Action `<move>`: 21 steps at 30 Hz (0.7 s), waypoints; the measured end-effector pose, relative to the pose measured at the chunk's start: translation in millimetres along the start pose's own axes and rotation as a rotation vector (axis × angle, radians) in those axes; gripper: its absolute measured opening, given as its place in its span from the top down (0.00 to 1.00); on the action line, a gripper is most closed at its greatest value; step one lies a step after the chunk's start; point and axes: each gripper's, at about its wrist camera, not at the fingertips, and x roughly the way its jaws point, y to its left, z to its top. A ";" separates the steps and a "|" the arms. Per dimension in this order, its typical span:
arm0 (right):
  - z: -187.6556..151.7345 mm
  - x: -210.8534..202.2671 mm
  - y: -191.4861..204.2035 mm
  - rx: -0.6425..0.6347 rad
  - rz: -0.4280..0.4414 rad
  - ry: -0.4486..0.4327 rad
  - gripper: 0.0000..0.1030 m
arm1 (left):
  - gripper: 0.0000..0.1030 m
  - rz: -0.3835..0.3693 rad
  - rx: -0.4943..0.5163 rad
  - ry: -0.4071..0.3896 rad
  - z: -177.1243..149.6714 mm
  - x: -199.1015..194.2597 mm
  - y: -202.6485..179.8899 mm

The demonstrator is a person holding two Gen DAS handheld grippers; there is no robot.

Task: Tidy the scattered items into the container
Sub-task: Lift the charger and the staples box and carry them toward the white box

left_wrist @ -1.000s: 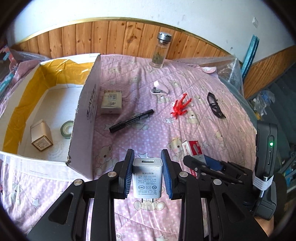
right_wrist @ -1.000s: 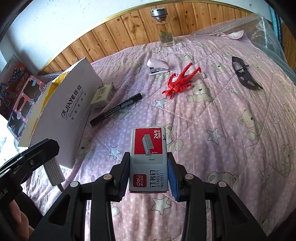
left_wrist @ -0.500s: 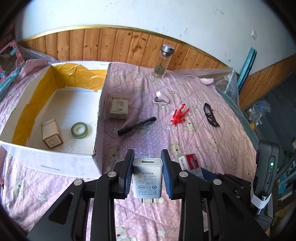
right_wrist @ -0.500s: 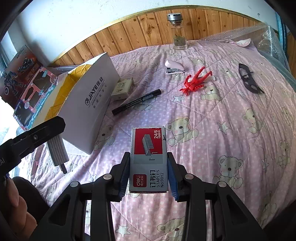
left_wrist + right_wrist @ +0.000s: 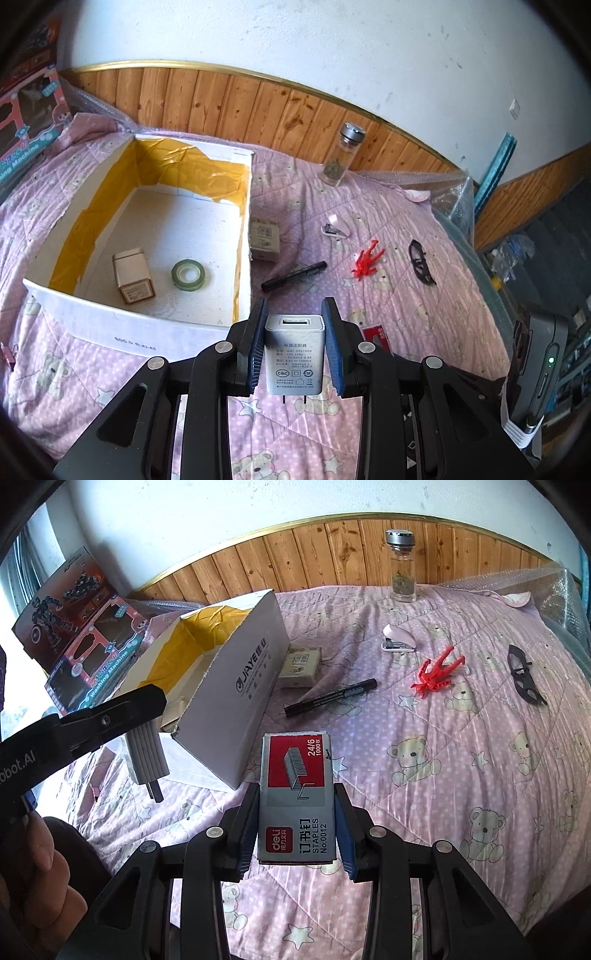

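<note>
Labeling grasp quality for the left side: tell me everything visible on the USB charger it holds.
The USB charger is a small grey block, plastic by its look, with a USB port in its top face, printed ratings and certification marks on the front, and two flat prongs pointing down. It sits upright, pinched on both sides by the blue pads of the left tongs, held above the pink quilt, just right of the white box. Nothing else touches it.

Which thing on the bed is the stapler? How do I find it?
Start at the glass jar standing by the wooden wall. Come toward you on the pink quilt to the small stapler, left of the red plastic toy. It alone has a rounded pale pink top.
</note>
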 end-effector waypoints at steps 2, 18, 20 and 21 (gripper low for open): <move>2.9 -2.3 6.9 -0.011 0.002 -0.006 0.62 | 0.71 -0.001 -0.014 -0.012 4.3 -4.8 7.8; 36.4 -15.3 77.2 -0.120 0.054 -0.060 0.62 | 0.71 0.022 -0.130 -0.115 42.5 -37.0 76.2; 41.7 -14.6 84.9 -0.132 0.062 -0.063 0.62 | 0.71 0.028 -0.145 -0.121 47.2 -37.7 85.7; 44.3 -14.2 88.8 -0.139 0.065 -0.066 0.62 | 0.71 0.030 -0.151 -0.123 49.4 -37.6 90.6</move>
